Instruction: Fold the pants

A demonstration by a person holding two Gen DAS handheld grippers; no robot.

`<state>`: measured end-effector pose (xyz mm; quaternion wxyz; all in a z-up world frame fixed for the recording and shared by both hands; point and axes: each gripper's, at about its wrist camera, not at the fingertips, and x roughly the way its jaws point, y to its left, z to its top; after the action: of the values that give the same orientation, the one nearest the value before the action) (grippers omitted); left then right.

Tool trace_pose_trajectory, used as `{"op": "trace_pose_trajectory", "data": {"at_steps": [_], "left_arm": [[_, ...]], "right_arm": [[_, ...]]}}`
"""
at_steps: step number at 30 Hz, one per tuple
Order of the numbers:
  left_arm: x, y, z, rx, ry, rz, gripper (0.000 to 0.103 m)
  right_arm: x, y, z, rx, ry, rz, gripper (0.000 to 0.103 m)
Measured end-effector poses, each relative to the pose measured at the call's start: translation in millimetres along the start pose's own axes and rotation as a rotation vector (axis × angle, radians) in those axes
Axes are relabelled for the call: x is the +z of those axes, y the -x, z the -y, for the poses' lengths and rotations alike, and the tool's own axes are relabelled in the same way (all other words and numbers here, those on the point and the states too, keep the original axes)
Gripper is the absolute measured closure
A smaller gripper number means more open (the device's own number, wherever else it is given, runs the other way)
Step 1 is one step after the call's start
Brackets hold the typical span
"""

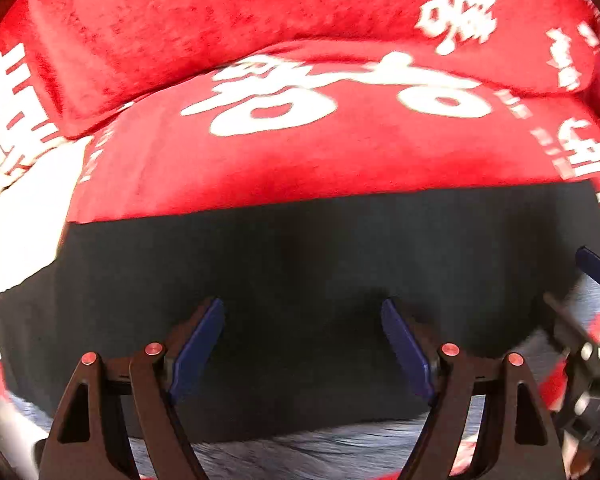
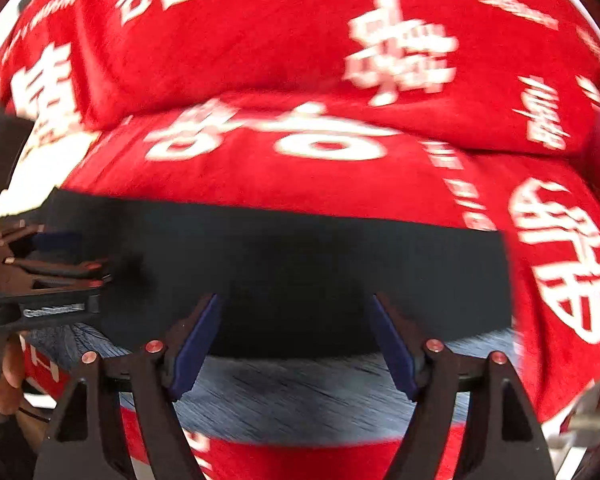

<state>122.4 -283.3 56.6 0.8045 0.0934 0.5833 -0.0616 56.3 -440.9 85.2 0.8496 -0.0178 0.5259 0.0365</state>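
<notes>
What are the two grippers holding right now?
Nothing. The left gripper and the right gripper both stand open above the folded black cloth pants, which lie on the red blanket with white lettering.

Both views bright, saturated, heavy fisheye bend and dark vignette at the corners. Right wrist view smeared by motion blur (white lettering on red blanket ghosted). Left sharper mid-frame. Black pants crushed dark, no detail.
</notes>
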Motion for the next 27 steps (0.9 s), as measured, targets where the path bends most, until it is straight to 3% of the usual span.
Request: {"op": "trace_pose_trajectory", "data": {"at_steps": [1, 2, 4, 8, 9, 10, 15, 18, 20, 21, 23, 27], "left_arm": [[-2.0, -3.1, -5.7, 0.015, 0.006, -0.011, 0.021], [-4.9, -3.8, -16.2, -0.014, 0.024, -0.010, 0.021], [-12.7, -4.0, -41.5, -0.018, 0.062, -0.027, 0.021], [-28.3, 0.3, -81.8, -0.022, 0.126, -0.028, 0.021], [-30.3, 2.3, -88.1, -0.015, 0.138, -0.021, 0.021], [-30.3, 4.5, -91.2, -0.013, 0.157, -0.010, 0.021], [-3.5, 9.2, -70.8, -0.070, 0.169, 0.034, 0.021], [19.5, -1.7, -52.1, 0.015, 0.147, 0.034, 0.021], [26.3, -13.3, -44.6, 0.103, 0.121, 0.012, 0.020], [27.2, -16.2, -43.9, 0.129, 0.119, 0.003, 0.012], [26.1, -12.0, -50.3, 0.170, 0.120, 0.027, 0.009], [19.6, -6.8, -75.7, 0.196, 0.139, 0.055, 0.009]], "right_arm": [[0.3, -9.1, -5.8, 0.005, 0.022, -0.030, 0.024], [-1.5, -20.4, -8.0, -0.016, 0.046, -0.059, 0.024], [-10.7, -23.4, 1.6, -0.047, 0.043, -0.036, 0.019], [-17.9, -11.5, 75.3, -0.174, -0.225, -0.045, 0.018], [-16.7, -5.3, 83.0, -0.237, -0.246, -0.037, 0.018], [-10.3, -2.9, 84.3, -0.247, -0.246, -0.020, 0.018], [23.3, -1.2, 19.1, -0.014, -0.177, 0.058, 0.016], [49.2, -29.4, -23.7, -0.055, -0.120, 0.040, 0.016], [55.9, -48.3, -32.2, -0.050, -0.112, -0.006, 0.016], [58.2, -58.0, -34.9, -0.071, -0.094, -0.031, 0.016], [60.5, -63.2, -29.5, -0.164, -0.060, -0.025, 0.014], [53.1, -50.8, 19.8, -0.327, -0.195, -0.042, 0.013]]}}
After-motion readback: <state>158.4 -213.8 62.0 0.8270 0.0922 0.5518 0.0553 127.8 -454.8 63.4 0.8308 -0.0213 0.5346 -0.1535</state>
